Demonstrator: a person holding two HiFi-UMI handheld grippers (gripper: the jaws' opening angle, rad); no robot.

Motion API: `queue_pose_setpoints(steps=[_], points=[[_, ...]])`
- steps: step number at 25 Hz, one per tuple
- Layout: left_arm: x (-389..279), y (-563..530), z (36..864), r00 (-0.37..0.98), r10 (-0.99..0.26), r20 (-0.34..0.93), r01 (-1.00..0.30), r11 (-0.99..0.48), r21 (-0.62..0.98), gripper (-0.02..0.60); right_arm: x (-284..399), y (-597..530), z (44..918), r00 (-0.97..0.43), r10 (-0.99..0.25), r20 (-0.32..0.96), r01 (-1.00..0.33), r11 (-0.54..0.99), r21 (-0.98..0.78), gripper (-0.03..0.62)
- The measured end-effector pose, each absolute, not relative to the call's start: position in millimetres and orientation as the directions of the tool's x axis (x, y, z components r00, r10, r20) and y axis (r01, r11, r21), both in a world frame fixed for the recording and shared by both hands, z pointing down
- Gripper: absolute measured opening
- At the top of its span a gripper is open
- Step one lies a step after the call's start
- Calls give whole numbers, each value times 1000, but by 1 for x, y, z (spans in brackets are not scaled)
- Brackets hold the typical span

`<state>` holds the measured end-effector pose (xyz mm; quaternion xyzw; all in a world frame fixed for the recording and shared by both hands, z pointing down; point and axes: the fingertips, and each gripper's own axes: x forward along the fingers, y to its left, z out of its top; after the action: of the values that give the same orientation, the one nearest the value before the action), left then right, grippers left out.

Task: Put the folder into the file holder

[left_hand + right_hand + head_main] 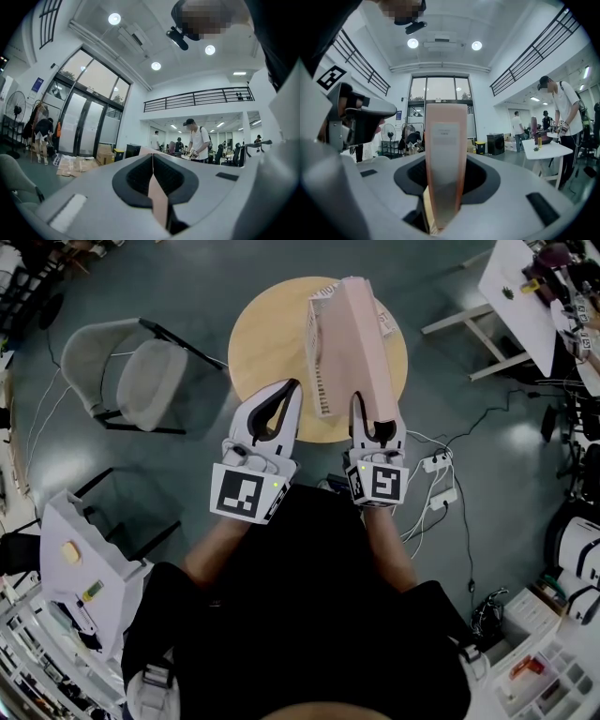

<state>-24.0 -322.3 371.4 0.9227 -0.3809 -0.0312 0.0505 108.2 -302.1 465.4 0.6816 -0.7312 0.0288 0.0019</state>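
A tall pink folder stands upright over the round wooden table. My right gripper is shut on its near lower end. In the right gripper view the folder's spine rises between the jaws of that gripper. A white slotted file holder stands against the folder's left side. My left gripper is just left of the holder, jaws shut and apart from it. In the left gripper view a thin pinkish strip shows in the seam of the left gripper; I cannot tell what it is.
A grey chair stands left of the table. A white table is at the upper right. A power strip and cables lie on the floor to the right. Cluttered shelves sit at the lower left and lower right corners.
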Motion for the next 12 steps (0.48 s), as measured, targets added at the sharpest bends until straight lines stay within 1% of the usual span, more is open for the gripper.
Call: queue_pose_setpoints(steps=[12], points=[[-25,-322,369,692,-721,-25,-715,-690,110,6,110,-311,484,-98,-991,91,-995,95,-35,146]])
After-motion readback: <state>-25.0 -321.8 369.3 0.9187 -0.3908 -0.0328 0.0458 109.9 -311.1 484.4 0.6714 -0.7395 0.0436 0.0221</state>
